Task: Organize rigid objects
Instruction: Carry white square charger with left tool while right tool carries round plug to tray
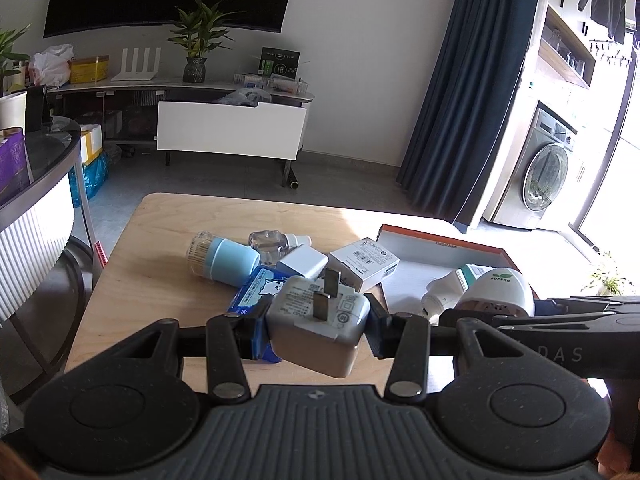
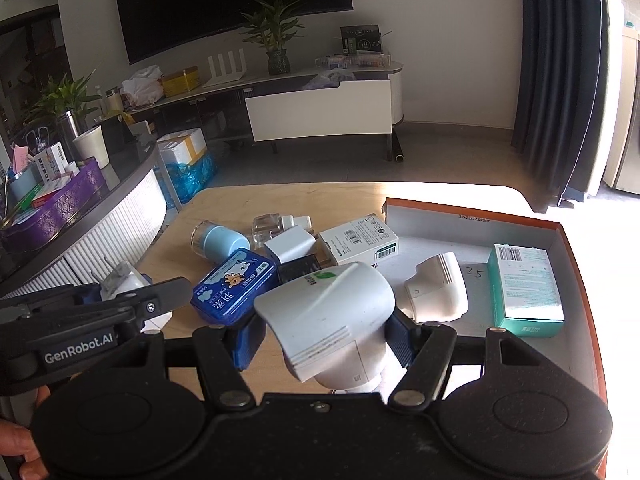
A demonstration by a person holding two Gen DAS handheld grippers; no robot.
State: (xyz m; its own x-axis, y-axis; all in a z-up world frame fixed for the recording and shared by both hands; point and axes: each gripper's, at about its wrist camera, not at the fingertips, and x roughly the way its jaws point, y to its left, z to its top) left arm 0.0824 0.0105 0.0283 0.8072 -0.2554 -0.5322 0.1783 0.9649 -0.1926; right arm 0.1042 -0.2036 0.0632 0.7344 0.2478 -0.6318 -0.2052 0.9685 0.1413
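My left gripper (image 1: 316, 330) is shut on a grey plug adapter (image 1: 316, 320), prongs up, held above the wooden table (image 1: 160, 280). My right gripper (image 2: 326, 338) is shut on a white dome-shaped device (image 2: 332, 316) with a green leaf logo; it also shows in the left wrist view (image 1: 500, 290). An orange-rimmed box (image 2: 460, 208) on the right holds a teal carton (image 2: 528, 292) and a white plug device (image 2: 438, 286). A blue tin (image 2: 236, 286), a light blue jar (image 2: 220, 240), a clear bottle (image 2: 276, 226), a white charger (image 2: 290, 244) and a white carton (image 2: 358, 240) lie mid-table.
A round glass-topped table (image 2: 100, 200) with a purple tray (image 2: 56, 204) stands to the left. A TV stand (image 2: 320, 108) is across the floor. A washing machine (image 1: 548, 168) and dark curtain (image 1: 460, 100) are at the right. The left gripper's body (image 2: 80, 320) reaches in beside my right gripper.
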